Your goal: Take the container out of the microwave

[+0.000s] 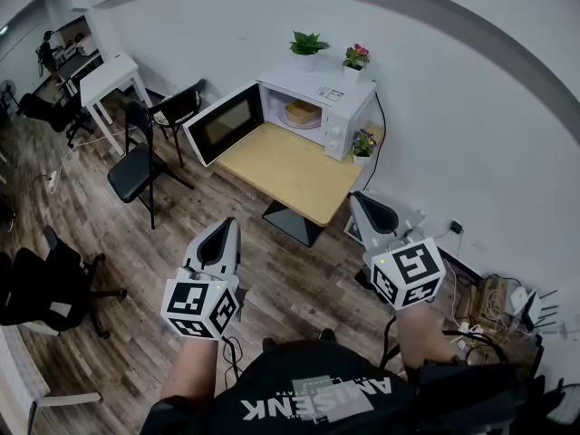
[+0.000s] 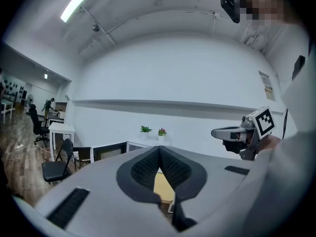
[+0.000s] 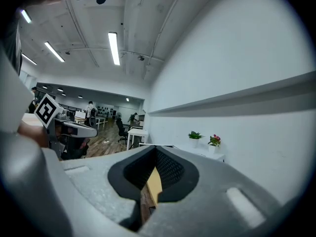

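Note:
The white microwave (image 1: 322, 98) stands at the far end of a wooden table (image 1: 290, 175), and its door (image 1: 224, 121) is swung open to the left. Inside it sits a round tan container (image 1: 303, 111). Both grippers are held well short of the table, pointing toward it. My left gripper (image 1: 228, 225) is shut and holds nothing, as its own view shows (image 2: 159, 149). My right gripper (image 1: 360, 199) is also shut and empty (image 3: 155, 149). Each gripper appears in the other's view: the right gripper (image 2: 232, 132) and the left gripper (image 3: 74, 128).
Two potted plants (image 1: 308, 43) (image 1: 356, 57) stand on the microwave, and a third (image 1: 363, 143) sits beside it. Black chairs (image 1: 136, 166) and a white table (image 1: 109, 78) are to the left. Cables and a power strip (image 1: 503, 306) lie by the right wall.

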A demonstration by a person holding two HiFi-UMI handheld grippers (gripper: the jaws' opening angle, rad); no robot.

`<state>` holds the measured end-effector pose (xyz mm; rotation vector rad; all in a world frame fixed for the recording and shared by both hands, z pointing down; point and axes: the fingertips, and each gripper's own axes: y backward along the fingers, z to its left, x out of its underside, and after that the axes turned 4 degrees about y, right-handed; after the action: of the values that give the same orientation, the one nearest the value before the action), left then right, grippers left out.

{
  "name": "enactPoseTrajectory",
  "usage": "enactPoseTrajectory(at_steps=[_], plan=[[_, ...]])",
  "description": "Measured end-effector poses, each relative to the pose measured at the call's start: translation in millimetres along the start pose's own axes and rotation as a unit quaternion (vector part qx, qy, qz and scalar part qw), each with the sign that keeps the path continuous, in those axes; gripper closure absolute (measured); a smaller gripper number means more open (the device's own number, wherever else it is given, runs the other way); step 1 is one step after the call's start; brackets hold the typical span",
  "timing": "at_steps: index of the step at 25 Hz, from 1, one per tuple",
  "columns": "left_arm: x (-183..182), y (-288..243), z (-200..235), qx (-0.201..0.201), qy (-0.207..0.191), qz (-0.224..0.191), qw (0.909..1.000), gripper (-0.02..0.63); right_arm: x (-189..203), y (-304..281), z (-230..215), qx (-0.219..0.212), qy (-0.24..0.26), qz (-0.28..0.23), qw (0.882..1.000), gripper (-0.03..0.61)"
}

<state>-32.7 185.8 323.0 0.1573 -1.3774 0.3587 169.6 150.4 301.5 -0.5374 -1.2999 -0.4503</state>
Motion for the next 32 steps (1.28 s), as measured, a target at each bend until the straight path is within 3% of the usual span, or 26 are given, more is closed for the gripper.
enactPoseTrajectory(at_steps=[8,15,23,32], plan=[[4,11,13,0.009,-0.006,0.005,0.9999,0.612,-3,-7,17,0.003,-0.002,-0.003,1.0,0.572],[8,32,54,-0.001,-0.014,0.002,0.9999,0.612,-9,-25,41,0.01,0.004,0.0,1.0,0.572],[15,44,75,0.02,-0.013,0.006,0.9997,0.612,-11,-42,77,0.005,0.003,0.002,1.0,0.572],[5,15,97,0.006,-0.027,0.002,0.9996,0.612,-13,-89,59,-0.007,0.008,-0.007,1.0,0.572]])
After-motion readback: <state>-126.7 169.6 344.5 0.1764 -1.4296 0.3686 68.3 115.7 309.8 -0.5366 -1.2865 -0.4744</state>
